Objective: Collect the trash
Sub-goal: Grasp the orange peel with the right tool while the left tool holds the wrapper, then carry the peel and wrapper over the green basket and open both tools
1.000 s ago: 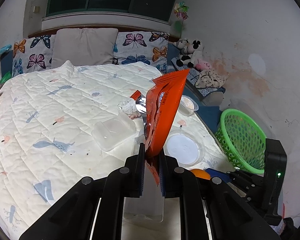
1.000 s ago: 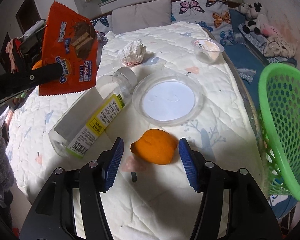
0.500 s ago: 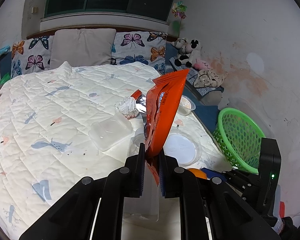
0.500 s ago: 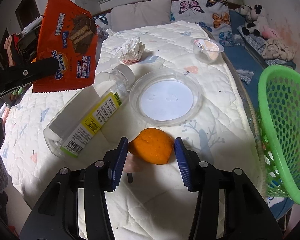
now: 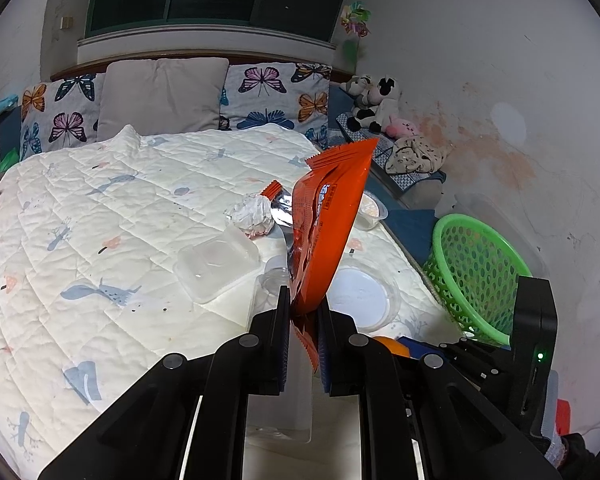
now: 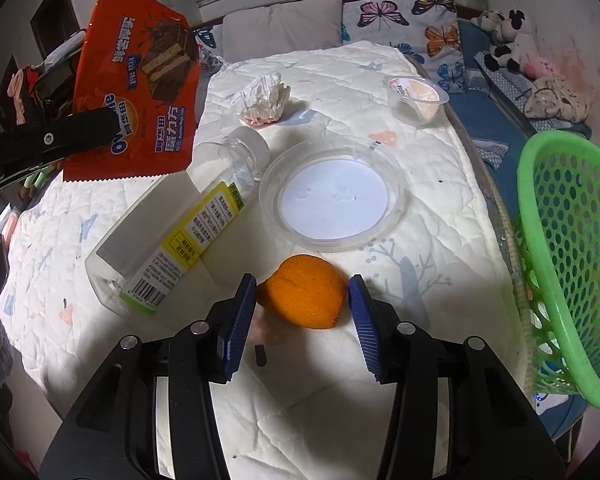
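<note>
My left gripper [image 5: 303, 314] is shut on an orange snack wrapper [image 5: 326, 224] and holds it up above the bed; the wrapper also shows in the right wrist view [image 6: 134, 108]. My right gripper [image 6: 302, 294] is open, its jaws on either side of an orange peel [image 6: 304, 296] lying on the quilt, close to touching it. A green mesh basket [image 6: 568, 248] stands beside the bed on the right and also shows in the left wrist view [image 5: 478, 272].
On the quilt lie an empty plastic bottle [image 6: 176, 232], a round clear lid [image 6: 332, 196], a crumpled tissue [image 6: 262, 98], a small plastic cup [image 6: 418, 94] and a clear square container [image 5: 216, 262]. Pillows and plush toys sit at the back.
My right gripper has moved forward around the orange peel and its jaws have narrowed towards it. The left gripper still holds the wrapper and has shifted slightly.
</note>
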### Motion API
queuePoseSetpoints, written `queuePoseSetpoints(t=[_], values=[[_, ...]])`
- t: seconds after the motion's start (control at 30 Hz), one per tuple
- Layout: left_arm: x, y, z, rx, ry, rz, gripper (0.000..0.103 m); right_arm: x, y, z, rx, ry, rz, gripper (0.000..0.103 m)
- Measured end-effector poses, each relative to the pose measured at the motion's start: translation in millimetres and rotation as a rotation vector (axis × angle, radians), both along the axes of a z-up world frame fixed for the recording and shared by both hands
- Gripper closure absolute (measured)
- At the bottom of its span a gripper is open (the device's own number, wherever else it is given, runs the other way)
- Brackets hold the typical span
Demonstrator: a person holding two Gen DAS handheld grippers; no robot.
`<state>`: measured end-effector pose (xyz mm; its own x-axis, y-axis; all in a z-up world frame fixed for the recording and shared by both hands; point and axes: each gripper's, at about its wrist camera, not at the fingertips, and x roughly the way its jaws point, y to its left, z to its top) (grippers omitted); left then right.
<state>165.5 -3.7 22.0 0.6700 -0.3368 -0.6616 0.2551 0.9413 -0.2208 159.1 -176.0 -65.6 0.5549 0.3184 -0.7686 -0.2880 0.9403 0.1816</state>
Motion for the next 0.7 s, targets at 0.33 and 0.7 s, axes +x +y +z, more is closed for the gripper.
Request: queuePoseSetpoints(t=[0.33,0.7], values=[[-2,-10,3,-0.006,-0.007,-0.021,0.091,-12,-11,11,0.016,-0.024,-0.017,0.061],[-1,-41,5,-0.02,-0.008,-0.089,0.091,-26,-46,36,0.031,-0.08,-0.077,0.061]])
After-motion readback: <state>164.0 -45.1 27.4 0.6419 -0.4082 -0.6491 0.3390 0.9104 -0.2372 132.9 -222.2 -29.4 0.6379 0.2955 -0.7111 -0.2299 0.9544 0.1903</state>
